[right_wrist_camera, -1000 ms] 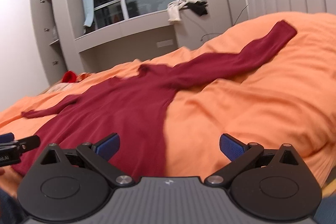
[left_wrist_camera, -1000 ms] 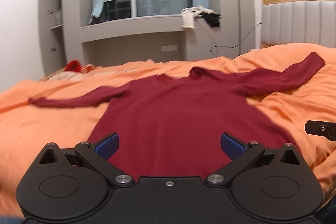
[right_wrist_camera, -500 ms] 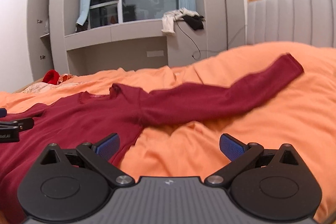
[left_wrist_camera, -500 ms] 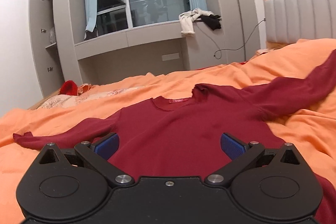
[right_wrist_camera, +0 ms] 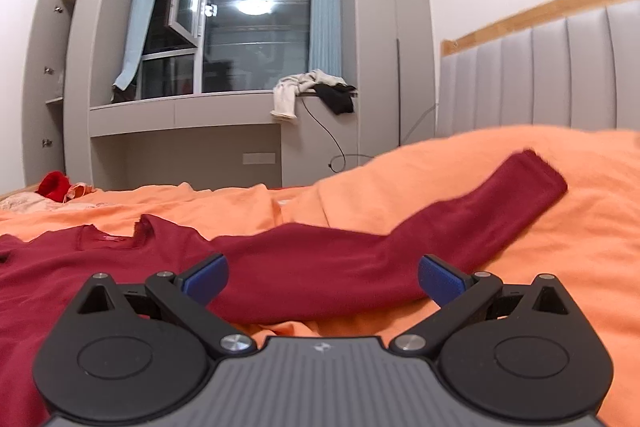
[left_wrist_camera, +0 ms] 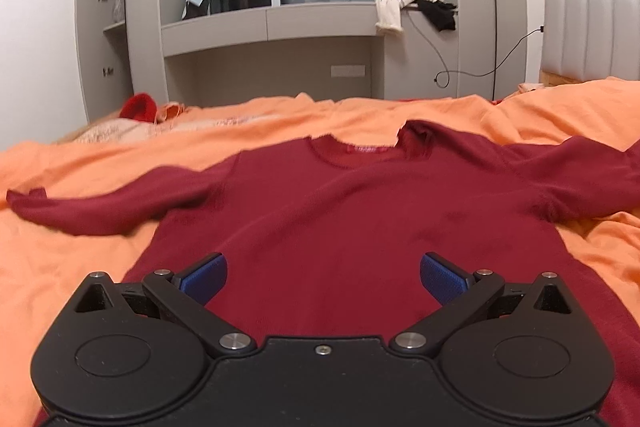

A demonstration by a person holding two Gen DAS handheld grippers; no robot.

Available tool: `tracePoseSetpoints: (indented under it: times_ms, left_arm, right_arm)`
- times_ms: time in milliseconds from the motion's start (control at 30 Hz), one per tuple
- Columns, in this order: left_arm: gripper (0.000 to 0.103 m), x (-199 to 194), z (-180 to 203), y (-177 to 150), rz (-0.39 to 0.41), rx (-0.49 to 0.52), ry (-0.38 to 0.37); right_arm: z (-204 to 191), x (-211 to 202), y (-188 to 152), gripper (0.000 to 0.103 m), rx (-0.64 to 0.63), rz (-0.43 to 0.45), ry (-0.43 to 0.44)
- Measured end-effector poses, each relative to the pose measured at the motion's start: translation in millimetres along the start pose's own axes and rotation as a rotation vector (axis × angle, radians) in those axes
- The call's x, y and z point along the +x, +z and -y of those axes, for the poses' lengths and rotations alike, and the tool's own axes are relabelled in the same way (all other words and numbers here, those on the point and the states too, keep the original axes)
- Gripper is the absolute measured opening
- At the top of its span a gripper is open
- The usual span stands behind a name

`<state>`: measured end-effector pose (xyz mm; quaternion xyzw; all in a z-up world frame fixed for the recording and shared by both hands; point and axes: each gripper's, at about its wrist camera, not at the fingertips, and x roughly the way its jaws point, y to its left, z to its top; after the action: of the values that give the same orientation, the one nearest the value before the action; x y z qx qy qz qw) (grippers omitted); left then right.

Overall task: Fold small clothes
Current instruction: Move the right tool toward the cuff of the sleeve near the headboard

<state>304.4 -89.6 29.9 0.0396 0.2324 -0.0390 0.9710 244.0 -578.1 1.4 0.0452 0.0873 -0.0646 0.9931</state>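
Note:
A dark red long-sleeved sweater [left_wrist_camera: 340, 211] lies spread flat on the orange bedspread [left_wrist_camera: 60, 267], collar away from me. Its left sleeve [left_wrist_camera: 92, 207] reaches out to the left. Its right sleeve [right_wrist_camera: 400, 251] stretches right up onto a raised fold of bedding. My left gripper [left_wrist_camera: 323, 273] is open and empty, low over the sweater's body. My right gripper [right_wrist_camera: 322, 273] is open and empty, low over the right sleeve near the shoulder. The sweater's hem is hidden under the left gripper's body.
A padded grey headboard [right_wrist_camera: 560, 75] stands at the right. A grey window desk [left_wrist_camera: 272, 27] with draped clothes [left_wrist_camera: 412, 7] is at the far wall. A small red garment [left_wrist_camera: 138, 107] lies at the bed's far left corner.
Both grippers have moved forward and dropped lower toward the sweater. The left one now sits over the body, the right one over the right sleeve. Both stayed open.

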Motion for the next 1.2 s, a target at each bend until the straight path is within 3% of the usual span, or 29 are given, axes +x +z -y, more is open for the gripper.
tracePoseSetpoints:
  times_ms: [133, 400, 667, 800, 1200]
  left_arm:
    - [0.103, 5.2, -5.3, -8.8, -0.029, -0.004, 0.004]
    - [0.103, 18.7, -12.2, -24.3, -0.101, -0.035, -0.008]
    - [0.103, 18.3, -10.8, -28.6, -0.096, -0.031, -0.006]
    - [0.103, 18.8, -9.6, -30.0, -0.095, -0.025, -0.002]
    - [0.103, 19.1, -6.8, -32.3, -0.09, -0.007, 0.01]
  right_arm:
    - [19.1, 7.1, -13.7, 0.103, 0.098, -0.049, 0.031]
    - [25.9, 14.9, -20.8, 0.103, 0.094, -0.092, -0.024]
    - [9.8, 20.6, -24.4, 0.103, 0.006, -0.171, -0.075]
    - [10.9, 26.7, -28.8, 0.103, 0.027, -0.223, -0.109]
    - [17.3, 29.5, -32.1, 0.103, 0.045, -0.256, -0.083]
